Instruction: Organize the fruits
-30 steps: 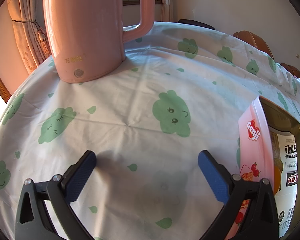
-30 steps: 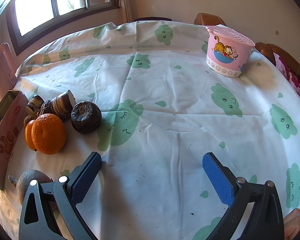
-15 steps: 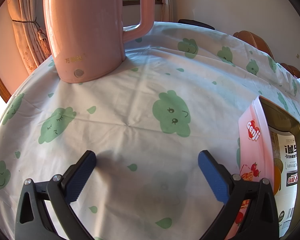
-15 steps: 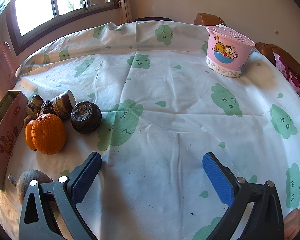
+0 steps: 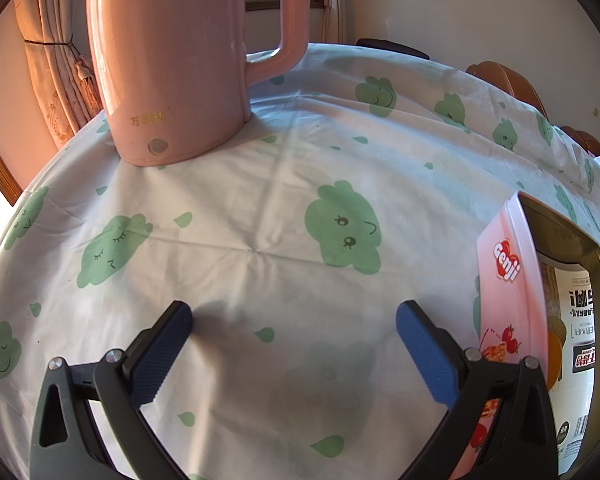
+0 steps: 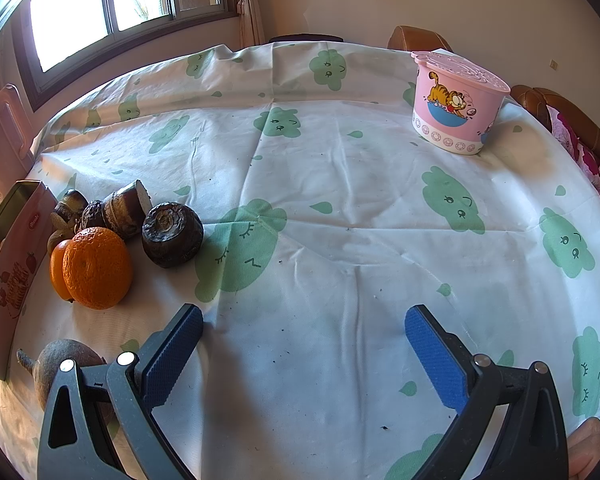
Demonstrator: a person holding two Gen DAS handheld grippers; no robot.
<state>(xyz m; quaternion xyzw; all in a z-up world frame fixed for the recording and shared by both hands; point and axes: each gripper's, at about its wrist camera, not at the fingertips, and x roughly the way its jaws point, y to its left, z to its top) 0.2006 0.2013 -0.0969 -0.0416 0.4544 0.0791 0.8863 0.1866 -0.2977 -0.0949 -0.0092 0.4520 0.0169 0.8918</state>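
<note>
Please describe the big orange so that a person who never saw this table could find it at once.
In the right wrist view, look at the left side of the tablecloth, next to the pink Genji box. A cluster of produce lies there. The big orange is nearest the camera, bright and round with dimpled peel, unlike the dark brown roots behind it.
</note>
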